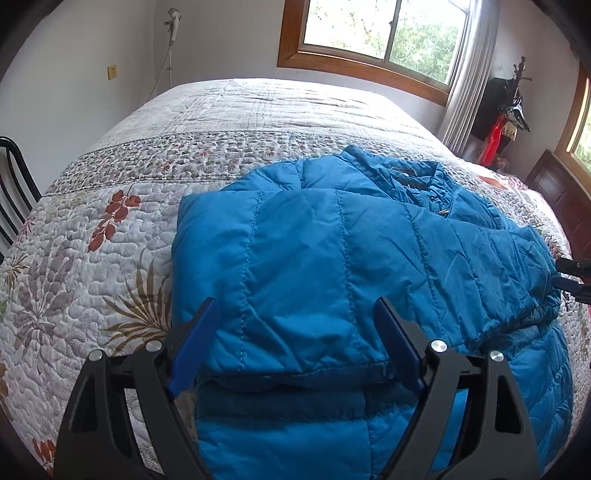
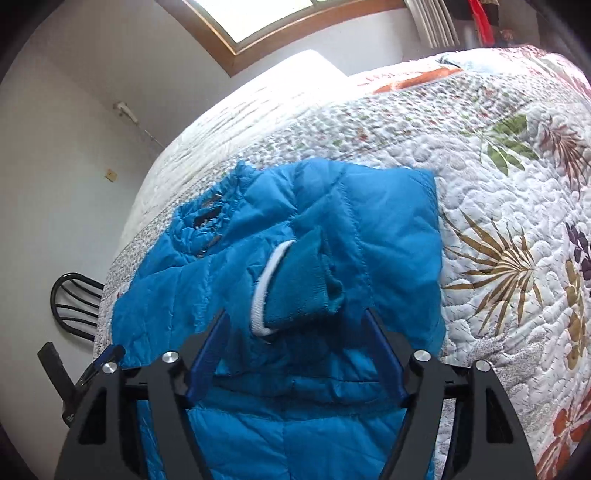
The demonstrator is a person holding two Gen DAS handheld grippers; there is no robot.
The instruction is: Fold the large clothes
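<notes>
Item: blue quilted jacket (image 1: 332,258), lying on a bed (image 1: 110,240) under a floral quilt. In the left wrist view it occupied the centre and 4 o'clock portion; collar and zip toward 1 o'clock, one side panel turned over the body with its folded edge at 9 o'clock.

Sleeve (image 2: 295,284), with white-trimmed knit cuff, lay folded across the chest, seen at centre in the right wrist view.

Left gripper (image 1: 295,310): jaws stood wide apart over the folded panel, nothing between the pads, no grip.

Right gripper (image 2: 295,317): jaws partly open, flanking the cuff from 6 o'clock; the pads stood clear of the fabric, holding nothing.

Surroundings: window (image 1: 373,33) at 12 o'clock, black chair (image 1: 14,184) at 9 o'clock.

Step in hand, as judged: side and sleeves appeared tucked in; lengthwise fold not yet made.

Next move, as judged: both grippers would need to pinch the near hem and carry it toward the collar, keeping the slippery padded layers from sliding.
</notes>
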